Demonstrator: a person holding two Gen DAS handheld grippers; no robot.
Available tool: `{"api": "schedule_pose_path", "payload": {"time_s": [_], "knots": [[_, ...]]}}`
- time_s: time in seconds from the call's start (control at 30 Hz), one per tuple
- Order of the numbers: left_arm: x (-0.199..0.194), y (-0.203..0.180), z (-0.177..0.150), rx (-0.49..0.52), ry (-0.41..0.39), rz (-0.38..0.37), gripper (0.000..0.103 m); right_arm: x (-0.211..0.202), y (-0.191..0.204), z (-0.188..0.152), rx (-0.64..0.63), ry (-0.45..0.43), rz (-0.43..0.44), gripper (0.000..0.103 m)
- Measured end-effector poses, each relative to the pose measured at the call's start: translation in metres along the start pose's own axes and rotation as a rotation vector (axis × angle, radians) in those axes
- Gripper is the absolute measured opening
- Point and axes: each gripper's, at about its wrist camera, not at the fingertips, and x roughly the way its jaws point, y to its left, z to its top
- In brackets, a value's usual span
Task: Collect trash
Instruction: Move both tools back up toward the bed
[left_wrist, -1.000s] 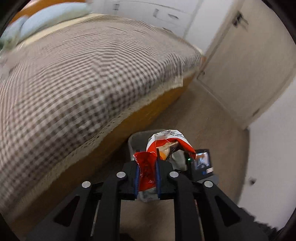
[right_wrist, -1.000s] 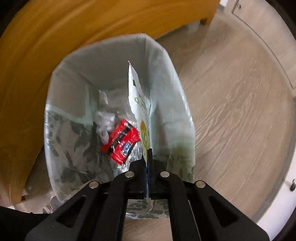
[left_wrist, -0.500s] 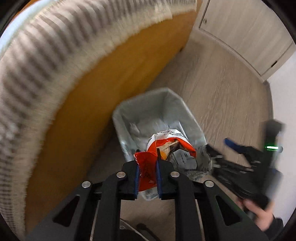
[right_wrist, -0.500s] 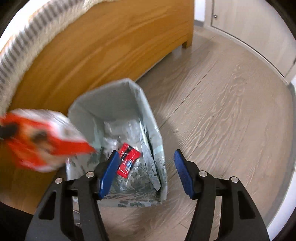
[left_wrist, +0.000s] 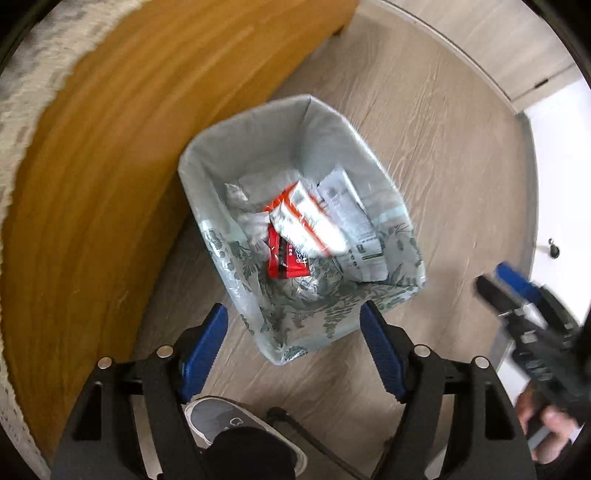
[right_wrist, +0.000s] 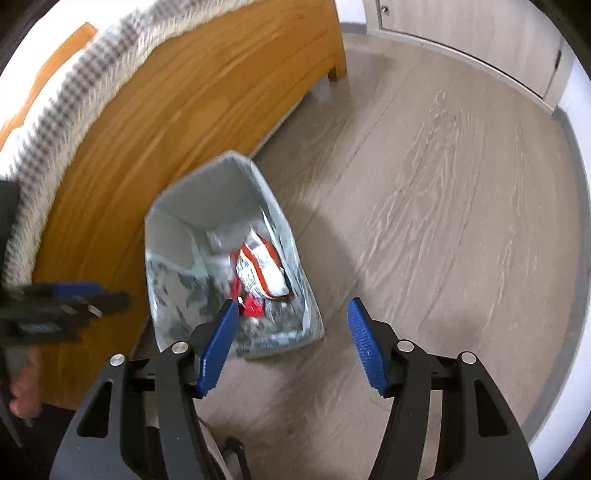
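Nearest the left wrist camera, a person's grey shoe (left_wrist: 236, 428) stands on the wood-look floor (left_wrist: 424, 122), just below the left gripper (left_wrist: 293, 354). Its blue-padded fingers (left_wrist: 205, 349) are opening wide and clasp nothing; they frame the near corner of the trash bin (left_wrist: 295, 317), a square bin lined with a pale leaf-printed bag.

To the right in that view, the right gripper (left_wrist: 511, 291) shows blurred in a hand (left_wrist: 546, 421). Seen from its own camera, the right gripper (right_wrist: 291, 347) also stands with fingers (right_wrist: 364, 347) spread apart and empty, angled down toward the bin (right_wrist: 173, 236), which sits a little to its left.

Inside the bin lies the trash: an orange-and-white snack bag (left_wrist: 306, 221) on top, motion-blurred, a small red wrapper (left_wrist: 286, 258) beneath it, a white printed packet (left_wrist: 351, 225) leaning on the right wall, and crumpled white paper (left_wrist: 251, 218) on the left.

Beyond the bin on the left rises the wooden bed frame (left_wrist: 122, 147), with a checked bedspread (right_wrist: 85, 77) hanging over its edge. Far off, pale cabinet doors (right_wrist: 461, 26) line the wall.
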Motion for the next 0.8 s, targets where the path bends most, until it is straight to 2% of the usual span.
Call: {"api": "schedule_pose_path", "payload": {"time_s": [0.1,0.2,0.3,0.43,0.6,0.7,0.8], "knots": [[-0.017,0.005,0.001,-0.006,-0.022,-0.017,0.072,0.000,0.011,-0.004,-0.031,0.028,0.001,0.059],[-0.044,0.009,0.001,-0.045,-0.090,-0.053,0.072,-0.007,0.020,-0.006,-0.059,0.026,-0.009,0.059],[-0.085,0.022,-0.003,-0.099,-0.195,-0.098,0.072,-0.025,0.035,0.002,-0.093,-0.002,-0.023,0.059],[-0.157,0.051,-0.022,-0.180,-0.389,-0.154,0.072,-0.064,0.076,0.022,-0.196,-0.083,-0.034,0.059],[-0.261,0.095,-0.074,-0.219,-0.655,-0.129,0.072,-0.135,0.149,0.045,-0.322,-0.252,0.007,0.059],[-0.333,0.131,-0.127,-0.239,-0.872,-0.082,0.077,-0.184,0.209,0.046,-0.417,-0.371,0.061,0.068],[-0.376,0.165,-0.171,-0.282,-1.007,-0.028,0.084,-0.219,0.268,0.032,-0.515,-0.441,0.119,0.074]]}}
